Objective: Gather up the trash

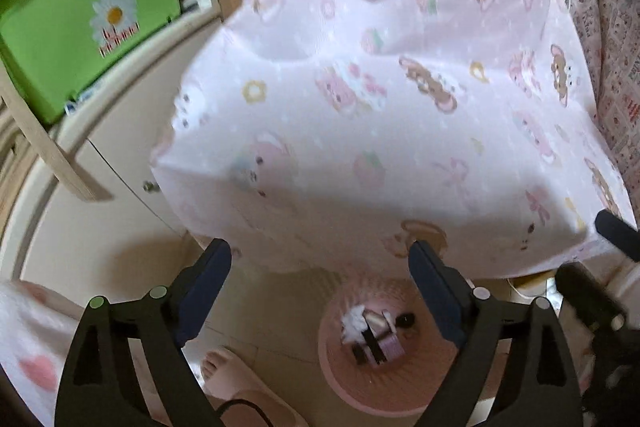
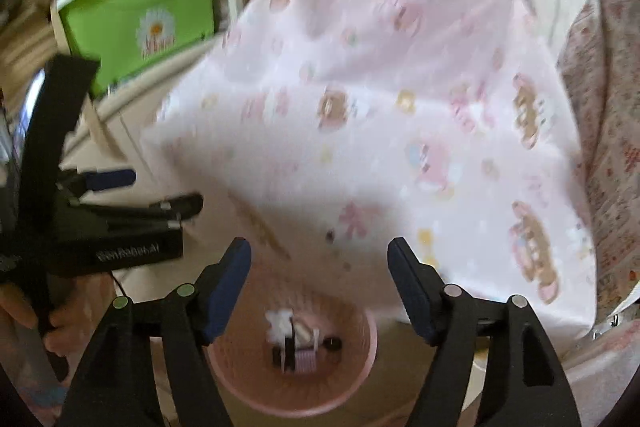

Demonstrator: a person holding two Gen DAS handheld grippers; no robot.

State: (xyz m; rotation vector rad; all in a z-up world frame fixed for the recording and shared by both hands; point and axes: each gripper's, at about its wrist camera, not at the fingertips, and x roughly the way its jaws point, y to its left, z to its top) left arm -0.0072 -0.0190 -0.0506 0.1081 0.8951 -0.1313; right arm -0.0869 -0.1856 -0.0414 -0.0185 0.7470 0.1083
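Observation:
A round pink trash basket (image 1: 360,383) stands on the floor below the bed's edge; it also shows in the right wrist view (image 2: 352,375). Several pieces of trash (image 1: 370,331) lie in its bottom: white crumpled paper and small pink and dark wrappers, also in the right wrist view (image 2: 298,343). My left gripper (image 1: 320,259) is open and empty, above the basket. My right gripper (image 2: 320,259) is open and empty, also above the basket. The left gripper (image 2: 120,195) appears at the left of the right wrist view.
A bed with a pink bear-print sheet (image 1: 380,99) fills the middle. A green daisy bin (image 1: 88,23) sits on a cream cabinet (image 1: 112,163) at the left. A patterned cloth (image 1: 616,59) lies at the right. A bare foot (image 1: 224,375) stands by the basket.

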